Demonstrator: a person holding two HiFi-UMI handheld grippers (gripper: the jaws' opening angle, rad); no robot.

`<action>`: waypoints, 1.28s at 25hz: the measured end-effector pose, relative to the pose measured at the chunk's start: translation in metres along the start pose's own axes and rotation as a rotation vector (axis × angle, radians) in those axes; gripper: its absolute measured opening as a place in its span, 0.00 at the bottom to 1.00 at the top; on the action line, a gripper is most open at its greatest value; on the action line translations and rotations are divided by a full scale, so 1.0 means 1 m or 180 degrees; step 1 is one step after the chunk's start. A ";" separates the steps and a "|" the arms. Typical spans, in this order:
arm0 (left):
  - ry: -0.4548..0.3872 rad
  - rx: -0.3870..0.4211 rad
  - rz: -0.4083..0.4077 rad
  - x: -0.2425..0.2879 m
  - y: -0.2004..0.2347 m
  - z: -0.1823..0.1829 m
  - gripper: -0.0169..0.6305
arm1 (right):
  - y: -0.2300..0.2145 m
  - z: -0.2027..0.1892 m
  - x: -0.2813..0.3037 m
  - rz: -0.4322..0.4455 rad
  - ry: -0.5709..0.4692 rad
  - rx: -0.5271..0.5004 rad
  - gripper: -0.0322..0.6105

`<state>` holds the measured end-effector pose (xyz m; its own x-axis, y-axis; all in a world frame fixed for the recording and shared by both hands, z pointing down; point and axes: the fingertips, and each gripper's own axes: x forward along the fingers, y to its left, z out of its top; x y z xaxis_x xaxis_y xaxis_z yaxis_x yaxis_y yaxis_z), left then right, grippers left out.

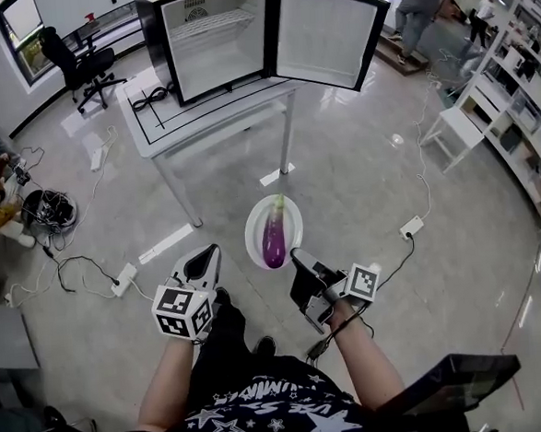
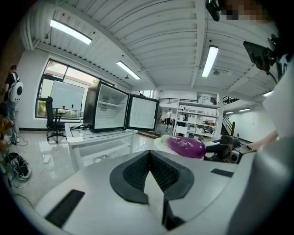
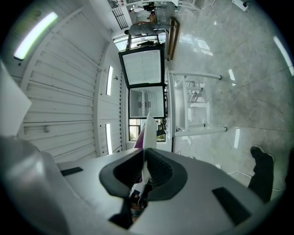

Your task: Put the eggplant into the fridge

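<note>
- Right tongs (image 1: 298,255) clamp the rim of a round white plate (image 1: 253,225) carrying a glossy purple eggplant (image 1: 273,241).
- Left tongs (image 1: 208,254) closed, empty.
- Far: open black mini fridge (image 1: 217,39) on a white counter (image 1: 217,113).

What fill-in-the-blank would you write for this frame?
The eggplant lies on a white ____.
The right gripper is shut on that dish's rim; the left gripper is shut on ____.
The fridge door stands ____.
The fridge sits on a ____.
Missing: plate; nothing; open; table.
</note>
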<state>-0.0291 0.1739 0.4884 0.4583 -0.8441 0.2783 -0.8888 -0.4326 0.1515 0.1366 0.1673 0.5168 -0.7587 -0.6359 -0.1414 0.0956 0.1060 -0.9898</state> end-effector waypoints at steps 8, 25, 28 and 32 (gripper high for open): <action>-0.0028 0.0011 -0.0040 0.029 0.013 0.008 0.04 | -0.005 0.024 0.008 -0.0025 -0.0066 -0.0019 0.08; -0.0032 0.0106 -0.0282 0.145 0.095 0.061 0.04 | -0.011 0.114 0.109 -0.0036 -0.0282 -0.0156 0.09; -0.0038 0.0121 -0.0307 0.160 0.114 0.070 0.04 | -0.010 0.125 0.133 -0.0010 -0.0297 -0.0187 0.08; -0.0071 0.0085 -0.0315 0.179 0.147 0.084 0.04 | -0.012 0.138 0.171 -0.0029 -0.0310 -0.0185 0.08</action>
<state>-0.0784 -0.0679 0.4809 0.5438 -0.8035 0.2421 -0.8392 -0.5222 0.1517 0.0945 -0.0480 0.5016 -0.6928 -0.7081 -0.1363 0.0492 0.1422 -0.9886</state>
